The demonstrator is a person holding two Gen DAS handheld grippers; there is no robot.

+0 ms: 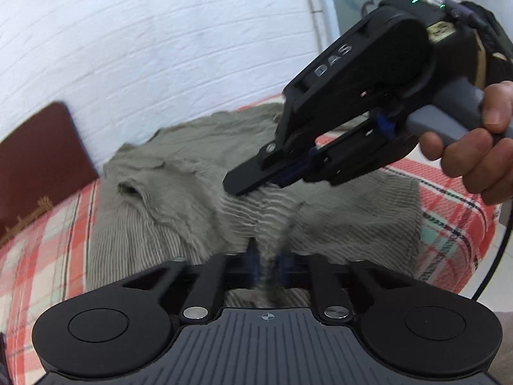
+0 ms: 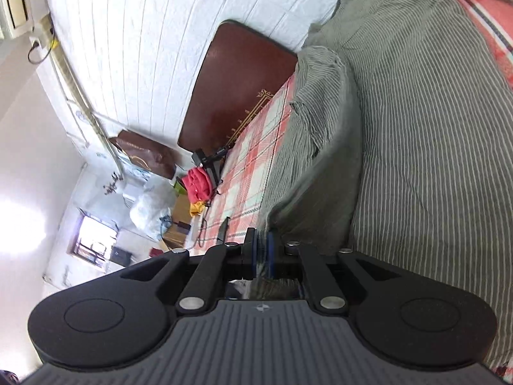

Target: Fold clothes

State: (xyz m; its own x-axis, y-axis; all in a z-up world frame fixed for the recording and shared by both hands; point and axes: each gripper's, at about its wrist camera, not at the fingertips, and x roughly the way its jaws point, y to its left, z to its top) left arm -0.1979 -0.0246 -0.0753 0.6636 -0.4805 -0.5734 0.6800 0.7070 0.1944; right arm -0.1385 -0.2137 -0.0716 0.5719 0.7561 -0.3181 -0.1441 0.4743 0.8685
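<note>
Both grippers are clenched on the grey striped shirt [image 1: 198,192] lying on the checked bed sheet [image 1: 45,240]: left gripper [image 1: 267,256], right gripper [image 2: 263,250]

Ahead of the left hand-held gripper [image 1: 266,261], its dark fingertips [image 1: 251,250] are smeared by motion blur where they pinch the grey-green, white-striped cotton shirt [image 1: 179,173], so the pads' edges cannot be made out. The right hand-held gripper [image 1: 253,183] hides the shirt fold beneath it. The hand [image 1: 477,147] on its grey handle is cut off by the picture's right edge. Far left of the right hand-held gripper's fingertips [image 2: 272,247], floor clutter is too small to identify.
</note>
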